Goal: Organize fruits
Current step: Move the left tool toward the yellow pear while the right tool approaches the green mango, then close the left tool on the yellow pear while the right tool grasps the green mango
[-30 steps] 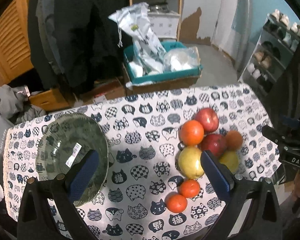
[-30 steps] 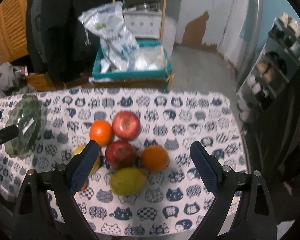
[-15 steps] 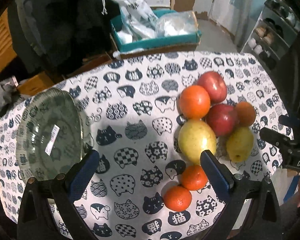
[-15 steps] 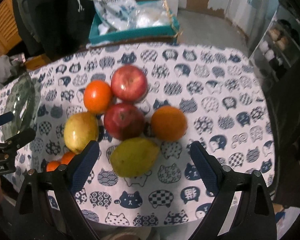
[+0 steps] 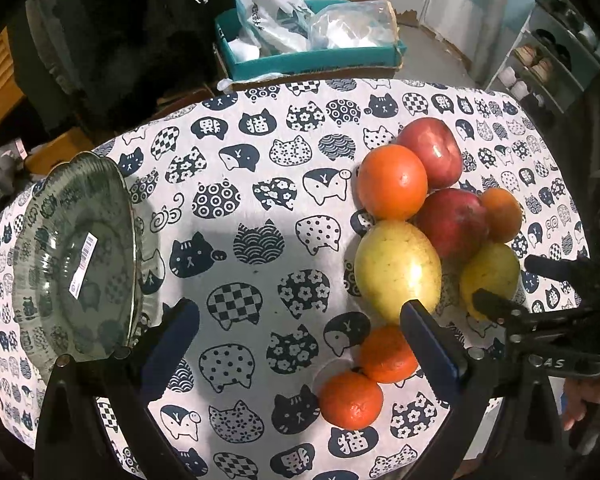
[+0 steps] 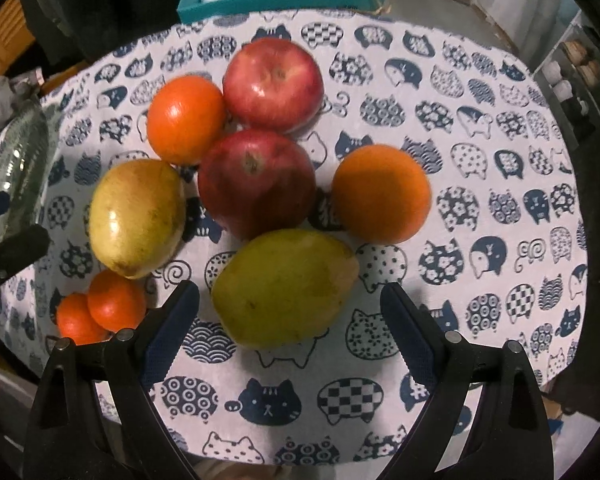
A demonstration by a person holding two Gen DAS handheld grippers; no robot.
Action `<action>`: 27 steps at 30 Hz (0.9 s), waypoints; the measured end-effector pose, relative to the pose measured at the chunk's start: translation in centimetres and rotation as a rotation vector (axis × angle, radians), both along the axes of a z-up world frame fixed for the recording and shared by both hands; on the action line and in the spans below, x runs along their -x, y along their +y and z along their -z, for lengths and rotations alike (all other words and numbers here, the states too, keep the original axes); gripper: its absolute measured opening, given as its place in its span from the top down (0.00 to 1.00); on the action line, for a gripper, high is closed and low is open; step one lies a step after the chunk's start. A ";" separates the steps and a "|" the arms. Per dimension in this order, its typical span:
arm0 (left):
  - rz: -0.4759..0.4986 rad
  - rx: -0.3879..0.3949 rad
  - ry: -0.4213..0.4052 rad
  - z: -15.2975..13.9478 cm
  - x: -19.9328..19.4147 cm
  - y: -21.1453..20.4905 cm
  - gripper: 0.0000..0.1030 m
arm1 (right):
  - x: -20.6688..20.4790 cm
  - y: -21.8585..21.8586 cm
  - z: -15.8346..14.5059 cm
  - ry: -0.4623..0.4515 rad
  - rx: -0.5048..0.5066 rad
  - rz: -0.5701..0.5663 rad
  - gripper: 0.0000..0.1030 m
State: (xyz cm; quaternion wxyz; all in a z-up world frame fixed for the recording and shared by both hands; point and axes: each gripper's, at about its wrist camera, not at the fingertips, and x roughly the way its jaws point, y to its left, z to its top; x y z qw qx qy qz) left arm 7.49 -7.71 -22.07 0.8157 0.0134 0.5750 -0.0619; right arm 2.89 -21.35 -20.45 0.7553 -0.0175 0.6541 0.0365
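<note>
both views look steeply down at the desk (image 5: 260, 208) from above its near edge, each past its own tool's two fingers at the bottom of the frame. the left wrist view sits over the left half – glass plate (image 5: 76, 256) at its left, fruit cluster (image 5: 424, 232) at its right. the right wrist view hangs closer, right over the fruit cluster (image 6: 260, 184), the plate (image 6: 20, 160) only a sliver at its left edge. they share the fruit, the cat-print cloth (image 6: 500, 208) and the teal box (image 5: 312, 56) beyond – and each catches the other tool at its side.
</note>
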 end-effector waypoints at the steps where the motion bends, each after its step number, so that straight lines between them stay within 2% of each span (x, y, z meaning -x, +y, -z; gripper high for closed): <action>1: -0.001 0.002 0.002 0.1 0.0 0.0 0.02 | -0.1 0.0 0.4 0.007 0.004 0.002 0.11; 5: 0.001 0.010 0.008 0.3 -0.1 -0.1 0.02 | -0.6 0.0 1.6 0.016 -0.002 0.010 0.12; 8: 0.005 0.011 0.010 0.4 -0.3 -0.4 0.02 | -0.8 0.0 2.4 0.029 -0.041 0.016 0.21; 13: 0.010 0.029 0.023 0.6 -0.6 -1.0 0.02 | -0.7 0.4 2.7 0.026 -0.059 0.019 0.23; 18: 0.030 0.025 0.019 0.6 -0.9 -1.9 0.02 | 0.4 -1.3 1.4 -0.013 -0.040 0.050 0.23; 27: 0.033 0.067 0.053 1.7 -1.8 -4.0 0.02 | 0.8 -3.2 -1.1 -0.074 -0.009 0.073 0.23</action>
